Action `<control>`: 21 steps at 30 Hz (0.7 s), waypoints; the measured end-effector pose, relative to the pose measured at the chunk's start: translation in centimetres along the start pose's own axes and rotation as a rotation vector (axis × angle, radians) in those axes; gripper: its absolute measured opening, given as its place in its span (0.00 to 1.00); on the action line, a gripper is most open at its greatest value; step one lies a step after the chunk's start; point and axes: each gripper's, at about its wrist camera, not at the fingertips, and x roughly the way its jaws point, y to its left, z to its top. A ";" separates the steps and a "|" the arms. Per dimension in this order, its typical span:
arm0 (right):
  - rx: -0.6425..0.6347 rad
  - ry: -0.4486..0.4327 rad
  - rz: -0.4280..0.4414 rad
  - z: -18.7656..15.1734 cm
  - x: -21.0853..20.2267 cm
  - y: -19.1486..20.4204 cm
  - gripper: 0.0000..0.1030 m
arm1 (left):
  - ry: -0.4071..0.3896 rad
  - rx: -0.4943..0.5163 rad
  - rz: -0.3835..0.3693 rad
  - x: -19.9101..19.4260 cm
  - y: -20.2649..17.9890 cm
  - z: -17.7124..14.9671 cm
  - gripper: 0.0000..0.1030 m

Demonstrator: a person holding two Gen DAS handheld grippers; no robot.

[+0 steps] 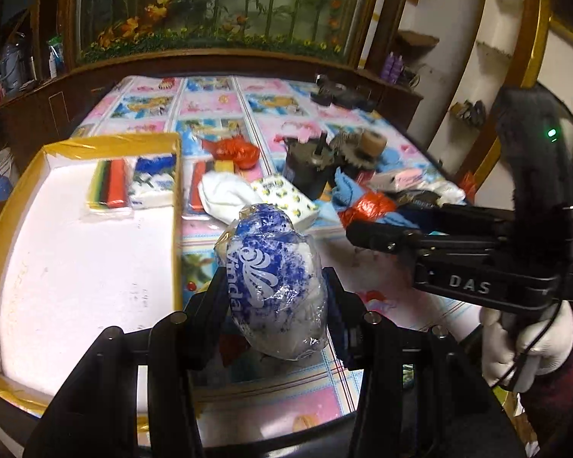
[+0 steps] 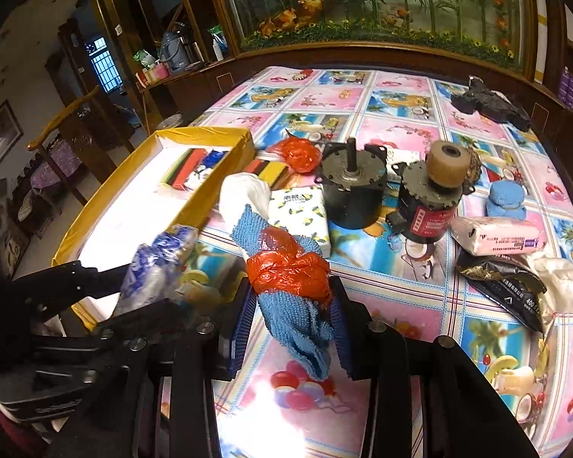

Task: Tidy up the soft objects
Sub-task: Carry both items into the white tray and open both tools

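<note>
**Two grippers, two soft bundles, one yellow box**

At the left edge of the table (image 2: 401,290), a yellow box (image 1: 177,175) with a white floor. Inside it, at the far end, a striped colour pack (image 1: 109,185) lying flat, and just beside it a blue-and-white tissue pack (image 1: 154,183).

Just right of the box, lifted above the tablecloth: the left gripper (image 1: 275,282), clenched on a blue-and-white plastic bundle (image 1: 275,278). Pads pressing on both sides of the bundle, its top poking up past the fingers. Not inside the box; beside its right wall.

Behind it on the cloth: a white cloth (image 2: 244,191), a lemon-print tissue pack (image 2: 301,210) touching it, a second striped pack (image 2: 267,170), and a red plastic ball (image 2: 298,154) farther back.

Near the middle: the right gripper (image 2: 292,297), squeezed tight on a blue towel roll (image 2: 286,278) tied round with red plastic. Held up over the table, tilted, its loose end hanging down between the fingers.

Farther right, standing upright: a black motor (image 2: 349,194) and a second motor (image 2: 433,198) with a tan wheel on top, near each other.

Toward the right edge: a blue sponge (image 2: 506,198), a pink tissue pack (image 2: 496,236), a black packet (image 2: 504,282) and a white rag (image 2: 561,282), close together. At the far right corner, a dark lump (image 2: 489,103), too blurry to name.
</note>
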 end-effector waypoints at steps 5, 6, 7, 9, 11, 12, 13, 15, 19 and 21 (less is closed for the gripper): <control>-0.022 -0.011 0.043 1.3 -1.3 2.0 0.36 | -0.065 -0.044 0.006 -3.4 3.3 0.6 0.44; -0.029 -0.012 0.053 1.7 -1.4 2.6 0.36 | -0.076 -0.053 0.017 -4.0 4.3 0.8 0.44; -0.034 -0.012 0.060 2.1 -1.3 3.0 0.36 | -0.085 -0.062 0.030 -4.4 5.2 1.0 0.44; -0.045 -0.012 0.079 3.1 -1.2 3.9 0.36 | -0.095 -0.086 0.062 -4.9 7.2 1.3 0.44; -0.041 -0.007 0.109 4.1 -0.8 4.8 0.36 | -0.101 -0.116 0.101 -5.3 9.4 1.7 0.44; -0.037 -0.004 0.122 4.7 -0.6 5.1 0.36 | -0.104 -0.129 0.115 -5.4 10.5 1.9 0.44; -0.029 -0.004 0.149 5.3 -0.4 5.5 0.36 | -0.105 -0.147 0.128 -5.4 11.7 2.1 0.44; -0.009 -0.007 0.200 6.5 0.2 6.0 0.36 | -0.095 -0.185 0.143 -5.2 13.7 2.4 0.44; 0.025 -0.008 0.297 8.8 1.9 7.0 0.36 | -0.069 -0.236 0.187 -4.1 17.5 3.2 0.44; 0.038 0.005 0.327 9.9 3.4 7.6 0.36 | -0.060 -0.264 0.188 -3.4 19.2 3.8 0.44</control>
